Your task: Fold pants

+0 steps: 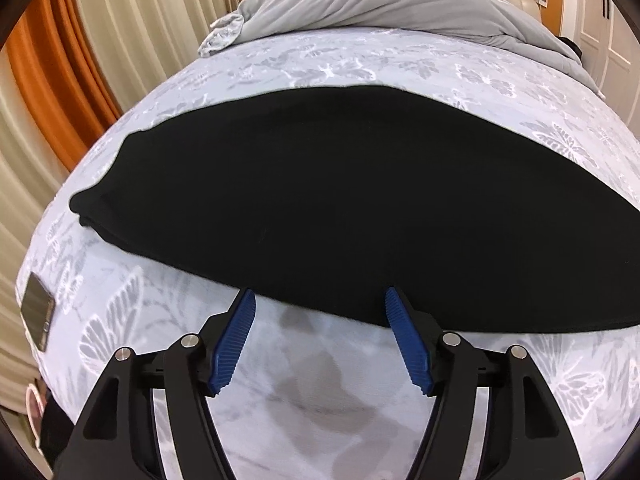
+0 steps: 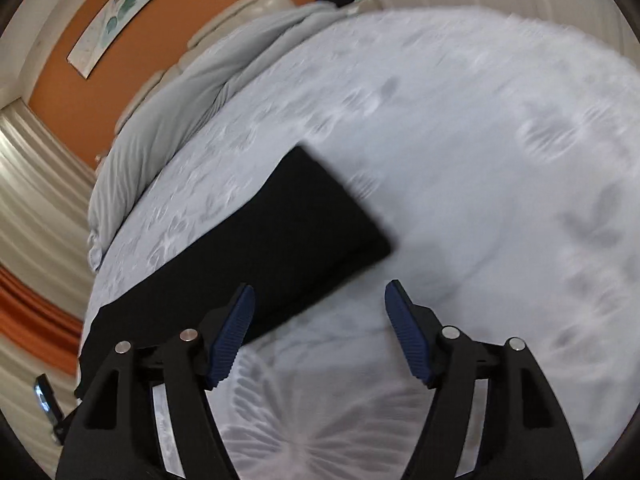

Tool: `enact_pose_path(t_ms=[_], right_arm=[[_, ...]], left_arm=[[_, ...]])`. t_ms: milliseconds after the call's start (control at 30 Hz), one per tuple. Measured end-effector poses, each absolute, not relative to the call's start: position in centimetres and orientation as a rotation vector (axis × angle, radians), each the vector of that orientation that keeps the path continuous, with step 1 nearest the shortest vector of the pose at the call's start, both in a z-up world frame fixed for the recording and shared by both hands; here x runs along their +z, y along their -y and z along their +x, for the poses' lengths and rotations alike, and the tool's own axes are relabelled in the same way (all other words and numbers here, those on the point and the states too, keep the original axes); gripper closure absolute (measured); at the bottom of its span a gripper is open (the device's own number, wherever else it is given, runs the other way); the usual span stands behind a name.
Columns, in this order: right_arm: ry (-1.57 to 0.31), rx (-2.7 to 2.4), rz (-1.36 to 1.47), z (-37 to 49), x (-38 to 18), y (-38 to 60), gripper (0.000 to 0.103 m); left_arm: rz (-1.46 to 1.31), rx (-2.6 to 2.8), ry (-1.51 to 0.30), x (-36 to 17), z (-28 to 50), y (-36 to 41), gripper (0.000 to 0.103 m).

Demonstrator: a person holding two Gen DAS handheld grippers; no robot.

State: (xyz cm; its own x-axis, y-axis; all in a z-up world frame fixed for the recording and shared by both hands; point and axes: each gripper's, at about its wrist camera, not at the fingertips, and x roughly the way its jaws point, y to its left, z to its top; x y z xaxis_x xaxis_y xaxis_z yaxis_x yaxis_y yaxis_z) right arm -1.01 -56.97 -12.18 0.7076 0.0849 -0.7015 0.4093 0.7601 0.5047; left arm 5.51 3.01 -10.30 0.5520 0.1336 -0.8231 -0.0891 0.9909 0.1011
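The black pants (image 1: 340, 200) lie flat on the bed as a long folded band, running from left to right across the left wrist view. My left gripper (image 1: 320, 300) hangs open at the near long edge of the pants, nothing between its blue pads. In the right wrist view the same pants (image 2: 304, 232) end in a squared corner at mid-frame. My right gripper (image 2: 320, 296) stands open just off that end, left pad over the black cloth, right pad over the sheet, gripping nothing.
The bed is covered by a pale sheet with grey butterfly print (image 1: 320, 380). A bunched grey duvet (image 1: 380, 4) lies at the head end. A phone (image 1: 38, 312) rests near the left edge of the bed. Curtains (image 1: 60, 72) hang beyond the bed.
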Motion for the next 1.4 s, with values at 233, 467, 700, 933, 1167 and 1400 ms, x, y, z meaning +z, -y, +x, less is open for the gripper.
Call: enact_pose_path(t_ms=[233, 467, 700, 933, 1167, 1400], right_arm=[[-0.731, -0.216, 0.857, 3.2, -13.6, 57.6, 0.094], [-0.671, 0.025, 0.553, 7.8, -2.6, 43.3, 0.094], [-0.876, 0.357, 0.272, 14.3, -4.8, 21.3, 0.089], [-0.925, 0.319, 0.132, 12.4, -7.1, 17.1, 0.042], [-0.869, -0.019, 0.302, 6.2, -4.9, 31.0, 0.028], [-0.98, -0.008, 0.566, 7.7, -11.8, 34.3, 0.026]], left_arm=[[0.025, 0.044, -0.952, -10.6, 4.1, -3.9, 0.034], [-0.033, -0.029, -0.908, -11.0, 3.7, -7.0, 0.034], [-0.191, -0.075, -0.891, -12.2, 3.0, -10.9, 0.034], [-0.276, -0.104, -0.841, -10.9, 2.7, -12.9, 0.031], [-0.42, -0.096, -0.822, -10.0, 3.7, -15.2, 0.03], [-0.656, 0.018, -0.775, -9.5, 3.0, -21.8, 0.027]])
